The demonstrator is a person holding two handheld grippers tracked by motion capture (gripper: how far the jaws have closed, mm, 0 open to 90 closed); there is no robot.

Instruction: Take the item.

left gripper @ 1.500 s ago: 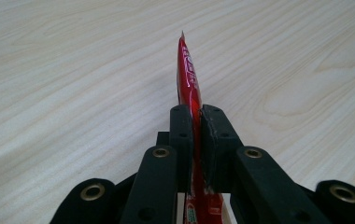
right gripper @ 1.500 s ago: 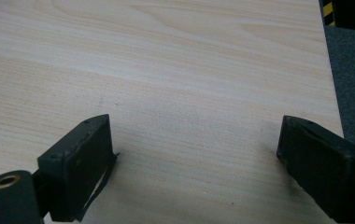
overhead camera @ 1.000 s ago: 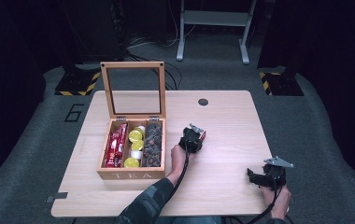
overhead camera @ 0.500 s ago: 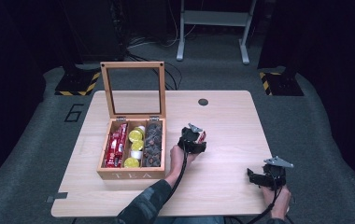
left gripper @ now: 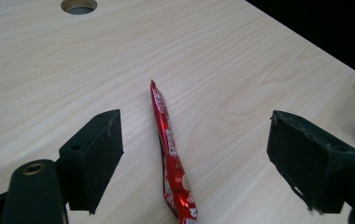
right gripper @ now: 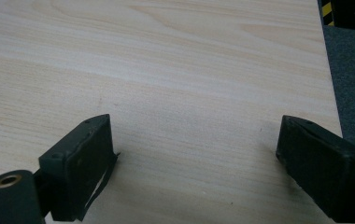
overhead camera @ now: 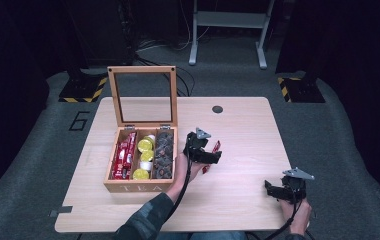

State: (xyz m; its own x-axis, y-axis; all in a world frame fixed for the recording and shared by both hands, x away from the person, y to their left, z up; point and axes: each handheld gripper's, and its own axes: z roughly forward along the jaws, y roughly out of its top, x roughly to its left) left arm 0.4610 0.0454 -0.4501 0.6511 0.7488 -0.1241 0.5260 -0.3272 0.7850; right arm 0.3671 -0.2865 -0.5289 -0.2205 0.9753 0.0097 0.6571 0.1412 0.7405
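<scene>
Left tool (left gripper: 194,158) now over red packet (left gripper: 171,154)

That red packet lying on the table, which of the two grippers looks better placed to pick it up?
The left gripper. Its open jaws already sit on either side of the red packet, right beside the tea box. The right gripper, also open, hovers over bare table near the right front corner, well away from the packet.
</scene>
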